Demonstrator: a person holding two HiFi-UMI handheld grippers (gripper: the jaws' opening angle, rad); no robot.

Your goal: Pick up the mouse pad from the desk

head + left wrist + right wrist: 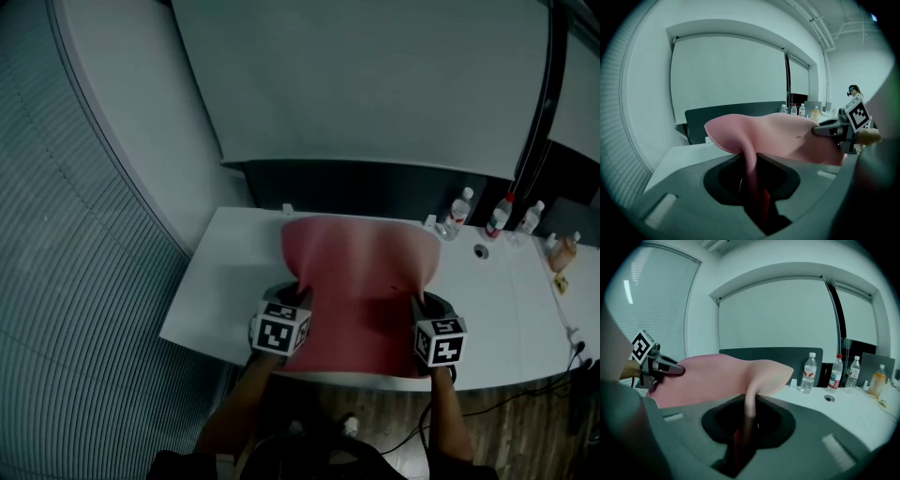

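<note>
A large, limp pink mouse pad (361, 281) hangs lifted above the white desk (216, 291), sagging between my two grippers. My left gripper (302, 298) is shut on its near left edge, and the pad runs down between the jaws (752, 173). My right gripper (418, 302) is shut on the near right edge in the same way (747, 420). The far part of the pad (778, 136) curls upward toward the dark panel. Each gripper view shows the other gripper pinching the pad (717, 376): the right gripper (829, 132) and the left gripper (665, 367).
Three clear water bottles (457, 214) (501, 216) (531, 217) and an orange bottle (564, 251) stand at the desk's far right, near a cable hole (481, 251). A dark partition (356, 187) backs the desk. A window blind (56, 309) is at the left. Cables lie on the floor.
</note>
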